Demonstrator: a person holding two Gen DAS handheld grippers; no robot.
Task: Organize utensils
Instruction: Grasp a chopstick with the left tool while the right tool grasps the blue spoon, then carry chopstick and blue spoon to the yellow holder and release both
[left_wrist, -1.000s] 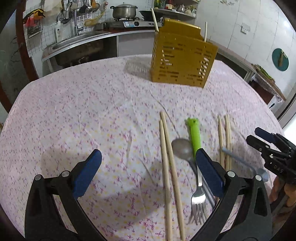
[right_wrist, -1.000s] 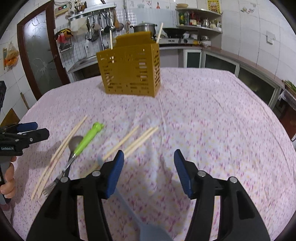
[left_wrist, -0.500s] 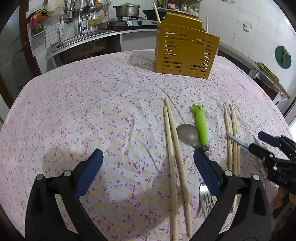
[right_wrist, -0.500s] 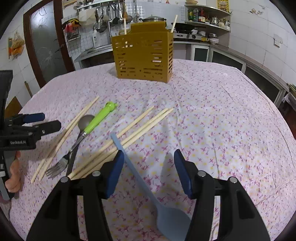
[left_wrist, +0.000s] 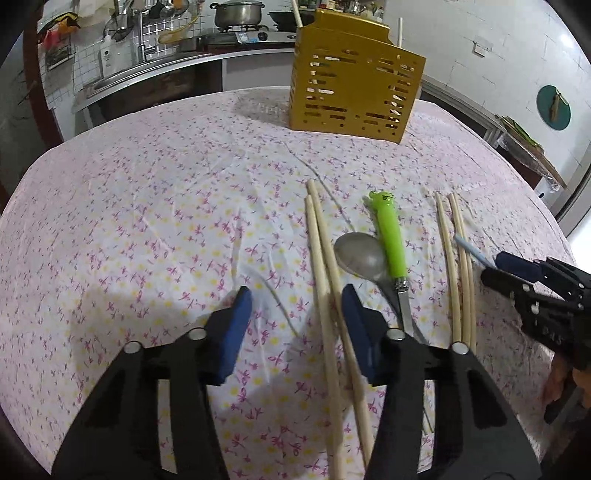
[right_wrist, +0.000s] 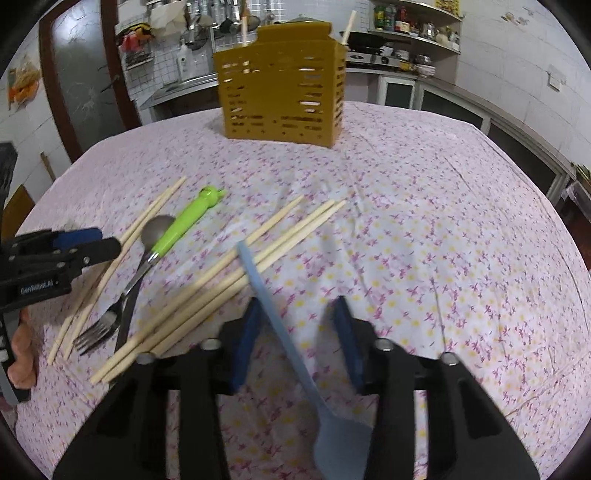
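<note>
A yellow slotted utensil holder (left_wrist: 354, 99) stands at the far side of the table, also in the right wrist view (right_wrist: 282, 99), with two chopsticks in it. Loose on the cloth lie a pair of chopsticks (left_wrist: 325, 273), a metal spoon (left_wrist: 360, 254), a green-handled fork (left_wrist: 391, 240) and three more chopsticks (left_wrist: 458, 266). My left gripper (left_wrist: 295, 325) is partly closed and empty, straddling the chopstick pair. My right gripper (right_wrist: 297, 332) is partly closed around the handle of a light blue spoon (right_wrist: 280, 325); no firm grip shows.
The table wears a pink flowered cloth (left_wrist: 147, 221). A kitchen counter with sink and stove runs behind it (left_wrist: 166, 66). The right gripper shows at the right edge of the left wrist view (left_wrist: 535, 291).
Both grippers have narrowed from wide open to partly closed. The left gripper moved left over the chopstick pair. The blue spoon's handle has tilted up between the right fingers.
</note>
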